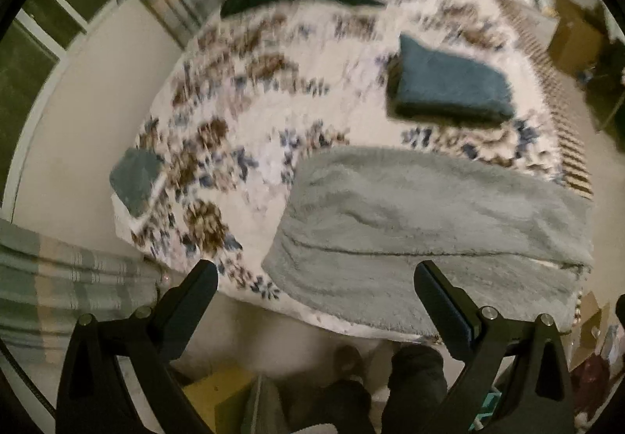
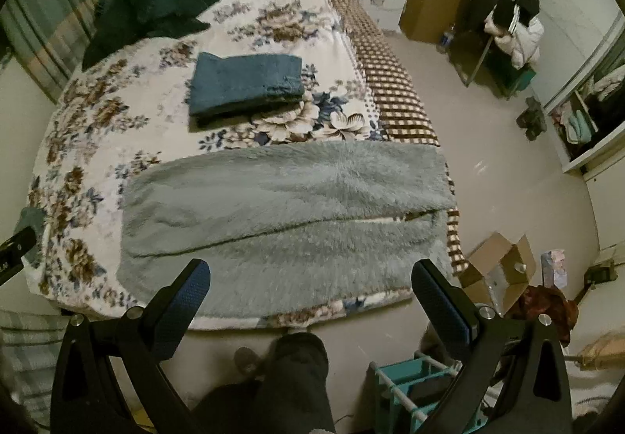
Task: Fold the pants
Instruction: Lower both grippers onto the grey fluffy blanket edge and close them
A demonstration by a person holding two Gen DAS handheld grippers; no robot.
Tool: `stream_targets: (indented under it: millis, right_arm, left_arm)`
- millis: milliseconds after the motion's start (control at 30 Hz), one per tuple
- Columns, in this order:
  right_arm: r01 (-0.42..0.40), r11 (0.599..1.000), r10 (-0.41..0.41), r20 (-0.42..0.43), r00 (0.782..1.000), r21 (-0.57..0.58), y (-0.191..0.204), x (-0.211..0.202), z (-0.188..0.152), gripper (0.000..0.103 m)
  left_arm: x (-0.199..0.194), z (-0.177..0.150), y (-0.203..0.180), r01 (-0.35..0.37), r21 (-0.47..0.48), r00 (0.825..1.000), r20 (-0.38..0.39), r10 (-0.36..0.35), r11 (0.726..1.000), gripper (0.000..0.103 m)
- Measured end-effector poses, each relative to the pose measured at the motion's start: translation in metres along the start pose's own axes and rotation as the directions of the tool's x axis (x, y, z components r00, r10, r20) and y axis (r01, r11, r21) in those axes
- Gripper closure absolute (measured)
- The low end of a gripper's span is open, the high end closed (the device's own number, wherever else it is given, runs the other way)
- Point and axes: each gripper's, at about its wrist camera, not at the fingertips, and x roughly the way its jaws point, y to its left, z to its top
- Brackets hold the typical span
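Pants (image 2: pixel 281 211) of fluffy grey-green fleece lie flat across the near end of the bed (image 2: pixel 97 145), their two legs side by side and running crosswise, with a dark seam line between them; the far ends reach the bed's checkered side edge (image 2: pixel 394 82). Beyond the pants, toward the middle of the bed, sits a neatly folded teal garment (image 2: pixel 246 84), well apart from them. Farther still, at the bed's far corner beside the curtain, lies a crumpled dark green blanket (image 2: pixel 156 0). The floral bedspread (image 1: pixel 242 90) shows in the blurred left view too, where the pants (image 1: pixel 429 223) fill the near right part and the folded teal garment (image 1: pixel 449 82) lies past them.

Left gripper (image 1: pixel 312 274) hangs above the near edge of the bed with its jaws spread wide, touching nothing. Right gripper (image 2: pixel 308 274) hangs likewise over the near edge of the pants, jaws spread wide and holding nothing. An open cardboard box (image 2: pixel 504 270) stands on the floor near the bed's near corner, beside the pants' leg ends
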Motion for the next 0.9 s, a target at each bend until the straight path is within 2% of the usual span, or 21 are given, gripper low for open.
stream_targets:
  millis: [67,167,267,400,567,700,800,867,900]
  right_arm:
    - [-0.019,0.999,0.021,-0.047,0.999,0.025,-0.01,0.048,0.029,0.0]
    - [-0.053,0.992,0.069,-0.142,0.987,0.115,-0.033,0.134,0.075,0.0]
    - [-0.077,0.962,0.142,-0.24,0.96,0.261,-0.065,0.228,0.116,0.0]
    - [-0.039,0.897,0.202,-0.328,0.923,0.441,-0.109,0.352,0.156,0.0]
    - [0.042,0.809,0.228,-0.379,0.897,0.586,-0.152,0.471,0.182,0.0]
    - [0.114,0.73,0.232,-0.401,0.886,0.674,-0.181,0.534,0.185,0.0]
    - [0.153,0.661,0.269,-0.422,0.866,0.734,-0.197,0.575,0.182,0.0]
    - [0.172,0.609,0.306,-0.429,0.85,0.775,-0.206,0.599,0.177,0.001]
    - [0.178,0.583,0.322,-0.427,0.845,0.792,-0.211,0.609,0.174,0.005]
  left_arm:
    - [0.037,0.021,-0.016,0.011,-0.037,0.997,-0.082,-0.014,0.999,0.0]
    - [0.102,0.056,-0.034,0.021,-0.131,0.976,-0.214,-0.049,0.991,0.0]
    - [0.164,0.088,-0.044,0.017,-0.237,0.949,-0.301,-0.09,0.971,0.0]
    - [0.245,0.123,-0.049,-0.015,-0.345,0.918,-0.378,-0.124,0.938,0.0]
    - [0.343,0.158,-0.057,-0.044,-0.437,0.87,-0.458,-0.18,0.898,0.0]
    - [0.401,0.171,-0.06,-0.07,-0.497,0.833,-0.506,-0.223,0.865,0.0]
    - [0.423,0.173,-0.059,-0.078,-0.54,0.824,-0.508,-0.251,0.838,0.001]
    - [0.428,0.171,-0.057,-0.093,-0.559,0.833,-0.497,-0.243,0.824,0.026]
    - [0.429,0.17,-0.056,-0.094,-0.563,0.834,-0.495,-0.243,0.821,0.053]
